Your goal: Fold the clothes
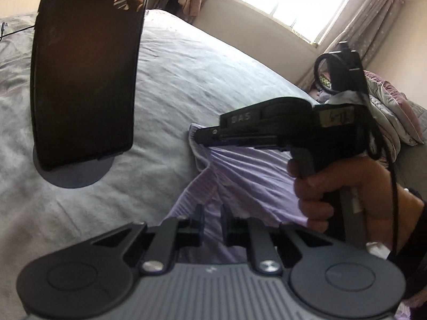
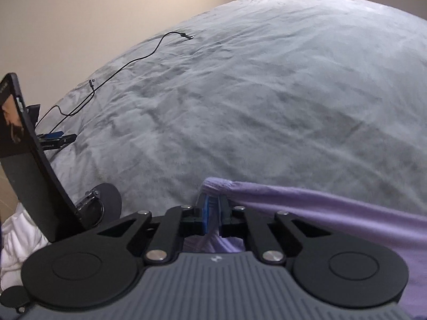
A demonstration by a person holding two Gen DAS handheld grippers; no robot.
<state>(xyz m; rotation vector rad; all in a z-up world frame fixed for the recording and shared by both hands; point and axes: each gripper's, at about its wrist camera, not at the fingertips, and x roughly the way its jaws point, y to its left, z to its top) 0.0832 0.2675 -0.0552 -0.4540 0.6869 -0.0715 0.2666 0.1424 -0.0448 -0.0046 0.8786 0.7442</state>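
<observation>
A lilac ribbed garment (image 1: 248, 176) hangs stretched over the grey bed (image 1: 186, 74). My left gripper (image 1: 213, 213) is shut on a bunched fold of it close to the camera. My right gripper (image 1: 198, 136) shows from the side in the left wrist view, held by a hand, and is shut on the garment's upper corner. In the right wrist view the right gripper (image 2: 213, 208) pinches the lilac garment (image 2: 320, 213) between its pads, and the cloth runs off to the right above the bed (image 2: 267, 93).
A black tablet on a round stand (image 1: 82, 74) stands on the bed to the left and also shows in the right wrist view (image 2: 32, 176). A black cable (image 2: 128, 64) lies across the bed. Piled bedding (image 1: 387, 112) lies at the right below a window.
</observation>
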